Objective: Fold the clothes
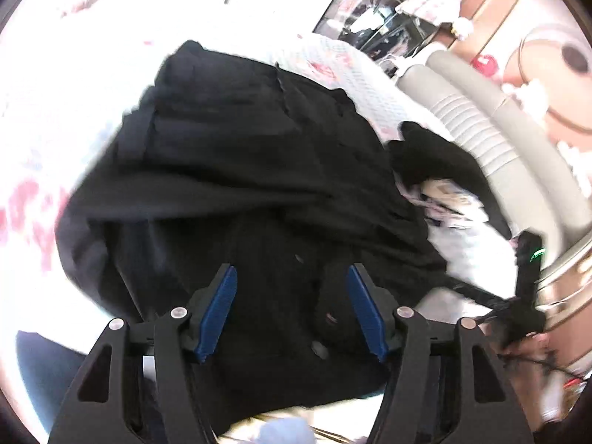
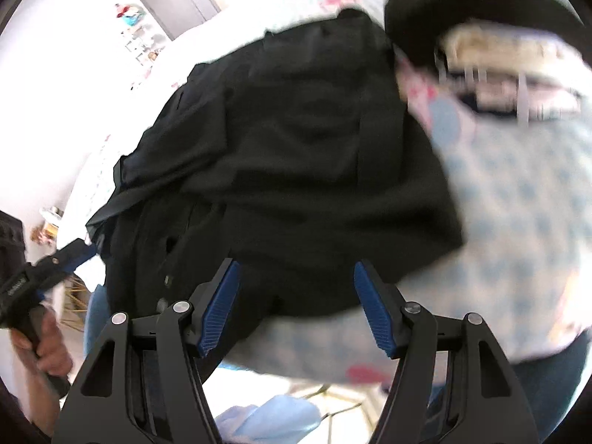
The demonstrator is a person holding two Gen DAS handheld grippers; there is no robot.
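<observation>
Both grippers, left gripper [image 1: 292,283] and right gripper [image 2: 296,279], stand released, nothing between their blue pads. Black garment [image 1: 229,155] lies on the bed [image 1: 55,111], filling the frame centre just above the fingertips.

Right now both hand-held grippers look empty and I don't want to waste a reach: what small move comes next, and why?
Probably lower the left hand-held gripper onto the near edge of the black garment and pinch it. Its jaws stand open above that cloth with nothing between them, and the right hand-held gripper is open too. The garment lies bunched and wrinkled on the floral bedspread.
</observation>
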